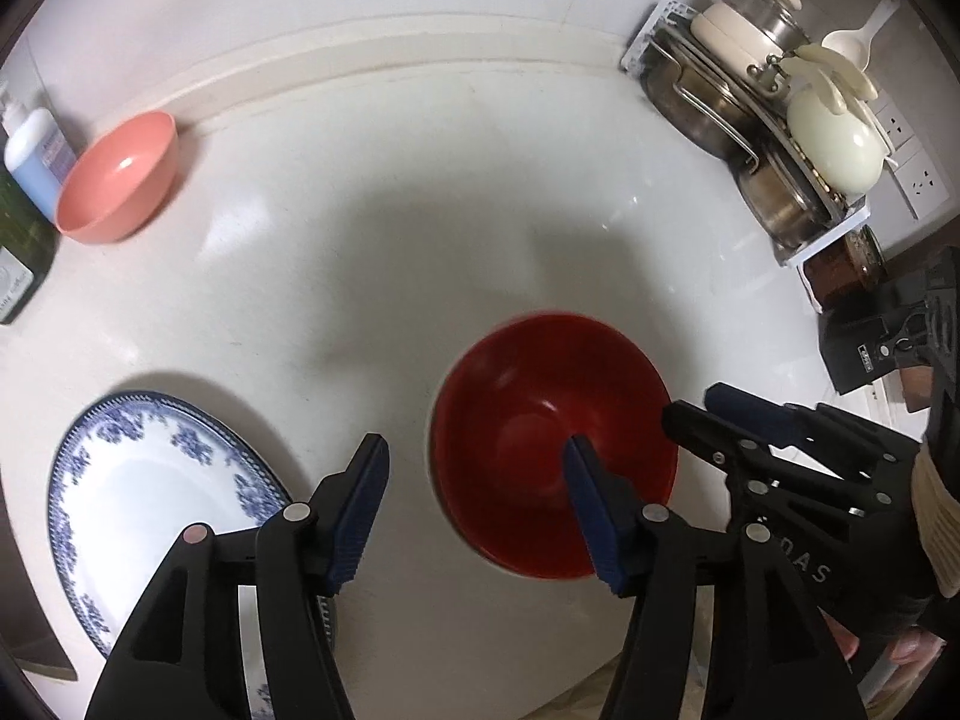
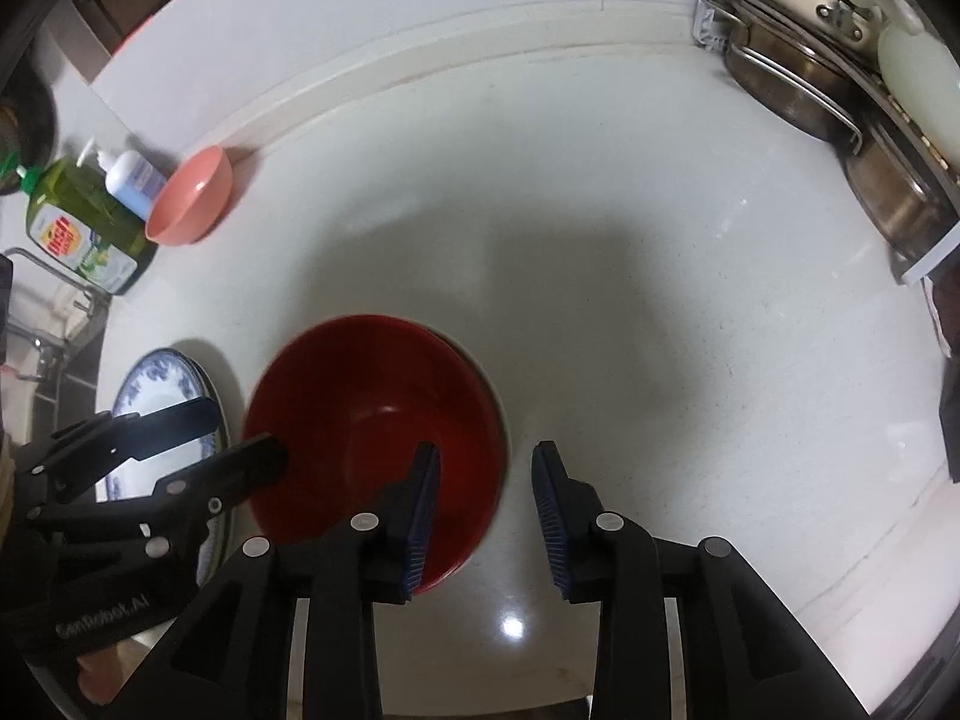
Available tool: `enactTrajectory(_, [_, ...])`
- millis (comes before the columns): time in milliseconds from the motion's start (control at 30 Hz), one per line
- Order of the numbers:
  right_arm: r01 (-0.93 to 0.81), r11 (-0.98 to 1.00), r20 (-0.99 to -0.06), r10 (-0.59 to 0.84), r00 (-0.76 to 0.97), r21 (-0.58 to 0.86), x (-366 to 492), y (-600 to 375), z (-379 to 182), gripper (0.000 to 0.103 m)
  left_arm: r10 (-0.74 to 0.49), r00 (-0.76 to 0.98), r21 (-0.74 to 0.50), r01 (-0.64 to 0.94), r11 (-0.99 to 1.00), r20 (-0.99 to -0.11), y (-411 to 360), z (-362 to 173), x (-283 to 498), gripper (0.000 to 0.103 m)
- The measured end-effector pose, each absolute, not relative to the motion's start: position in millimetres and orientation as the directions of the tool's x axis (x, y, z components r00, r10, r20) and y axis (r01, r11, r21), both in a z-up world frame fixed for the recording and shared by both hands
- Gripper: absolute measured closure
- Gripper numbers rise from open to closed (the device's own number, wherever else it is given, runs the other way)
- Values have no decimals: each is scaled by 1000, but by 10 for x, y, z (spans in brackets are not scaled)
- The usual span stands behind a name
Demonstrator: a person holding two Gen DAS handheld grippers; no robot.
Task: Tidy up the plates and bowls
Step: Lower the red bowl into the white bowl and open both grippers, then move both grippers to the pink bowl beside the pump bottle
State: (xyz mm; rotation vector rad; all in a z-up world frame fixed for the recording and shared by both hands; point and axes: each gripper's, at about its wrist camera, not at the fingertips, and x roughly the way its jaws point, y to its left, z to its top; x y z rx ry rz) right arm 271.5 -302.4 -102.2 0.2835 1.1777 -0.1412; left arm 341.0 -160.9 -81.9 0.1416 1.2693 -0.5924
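A red bowl [image 1: 552, 444] [image 2: 372, 444] stands upright on the white counter, slightly blurred. My left gripper [image 1: 477, 450] is open; its right finger is over the bowl's inside, its left finger outside the rim. My right gripper [image 2: 486, 462] is open; its left finger is over the bowl's right side, its right finger over bare counter. A blue-patterned white plate [image 1: 150, 498] [image 2: 159, 396] lies left of the bowl. A pink bowl [image 1: 120, 177] [image 2: 192, 195] sits by the back wall at the left.
A rack of steel pots and lids [image 1: 774, 114] [image 2: 840, 72] fills the back right corner. Soap bottles [image 1: 36, 162] [image 2: 84, 222] stand at the left edge beside a sink [image 2: 42, 312]. A dark jar [image 1: 840, 270] stands at the right.
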Motion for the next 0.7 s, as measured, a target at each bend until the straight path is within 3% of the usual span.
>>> enactTrajectory(700, [140,979,-885,70,459,150,3064,-2574,-636,70,-294,336,-146,403,903,-895,-1081,-490,3634,40])
